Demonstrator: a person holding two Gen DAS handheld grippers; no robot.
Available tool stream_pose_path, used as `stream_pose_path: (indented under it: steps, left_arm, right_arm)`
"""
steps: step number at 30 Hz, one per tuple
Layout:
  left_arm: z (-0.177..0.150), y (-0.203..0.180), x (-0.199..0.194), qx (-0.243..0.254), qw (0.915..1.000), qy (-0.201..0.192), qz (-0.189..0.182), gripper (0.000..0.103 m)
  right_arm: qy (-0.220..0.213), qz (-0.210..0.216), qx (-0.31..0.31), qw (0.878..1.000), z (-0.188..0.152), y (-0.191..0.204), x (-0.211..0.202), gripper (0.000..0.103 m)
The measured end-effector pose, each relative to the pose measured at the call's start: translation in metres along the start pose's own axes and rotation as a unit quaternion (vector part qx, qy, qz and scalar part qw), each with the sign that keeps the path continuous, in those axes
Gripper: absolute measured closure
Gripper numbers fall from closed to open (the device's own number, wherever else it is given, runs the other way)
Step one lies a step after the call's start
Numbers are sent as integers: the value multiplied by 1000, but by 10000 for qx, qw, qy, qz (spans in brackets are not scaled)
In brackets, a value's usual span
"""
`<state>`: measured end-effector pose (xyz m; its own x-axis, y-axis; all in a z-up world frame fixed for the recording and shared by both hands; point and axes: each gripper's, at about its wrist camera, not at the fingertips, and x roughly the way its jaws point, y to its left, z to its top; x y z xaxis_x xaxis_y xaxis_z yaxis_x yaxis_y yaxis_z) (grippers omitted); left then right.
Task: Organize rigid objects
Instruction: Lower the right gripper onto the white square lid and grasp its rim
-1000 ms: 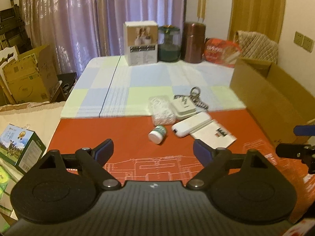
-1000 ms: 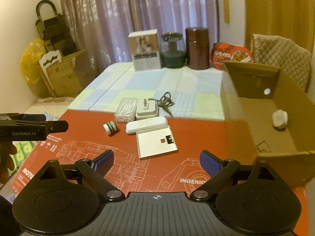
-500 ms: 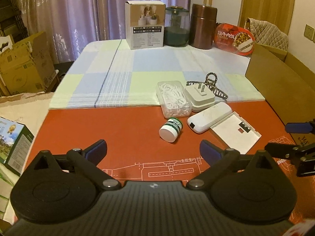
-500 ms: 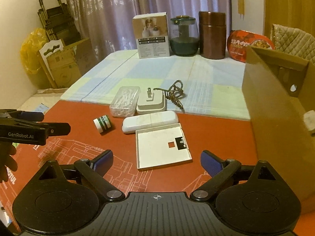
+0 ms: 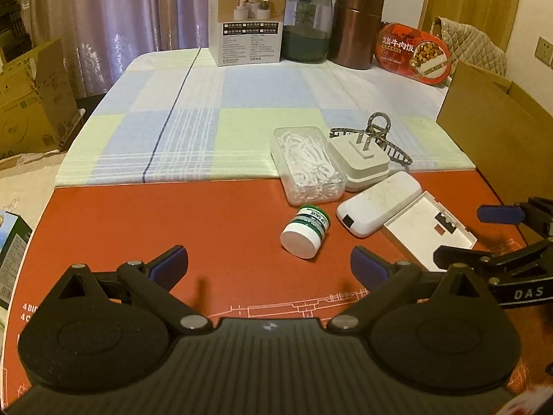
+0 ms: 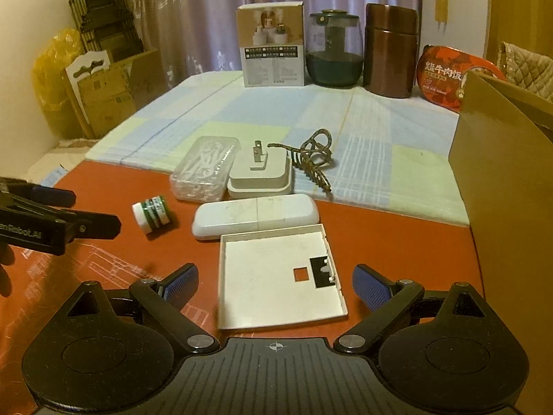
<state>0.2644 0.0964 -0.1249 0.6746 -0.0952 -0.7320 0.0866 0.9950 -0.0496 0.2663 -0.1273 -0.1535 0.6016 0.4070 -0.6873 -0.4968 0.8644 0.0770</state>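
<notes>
Two grippers, left [image 5: 269, 266] and right [image 6: 275, 283], gape wide and empty, the left just opened further. Approach step: jar [image 5: 305, 231] lies near the left; next, straddle and close.

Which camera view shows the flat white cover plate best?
The right wrist view: the flat white cover plate lies whole and unobstructed there. In the left wrist view the plate sits at the side, partly behind the right gripper.

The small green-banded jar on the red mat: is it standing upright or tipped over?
Tipped over. The jar lies on its side on the red mat, its white end facing the left wrist camera.
</notes>
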Motion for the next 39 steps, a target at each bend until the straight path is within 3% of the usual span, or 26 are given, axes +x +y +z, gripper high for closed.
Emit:
stream_pose_path:
  steps: [14, 26, 34, 37, 39]
  left_arm:
    - [4, 0, 14, 64, 9998, 54, -172, 4]
    - [7, 3, 14, -10, 9999, -32, -124, 4]
    - [8, 0, 23, 98, 9995, -25, -293, 4]
    - [9, -3, 26, 186, 9994, -34, -307, 5]
    - [10, -5, 29, 261, 9991, -45, -320, 8]
  right_arm:
    - [167, -69, -265, 9995, 0, -3, 30, 7]
    - [181, 78, 36, 9998, 1, 0, 31, 7]
    - [234, -115, -293, 9992, 0, 8, 40, 7]
    - [227, -122, -276, 9993, 0, 7, 41, 7]
    - [213, -145, -264, 9993, 0, 7, 41, 14]
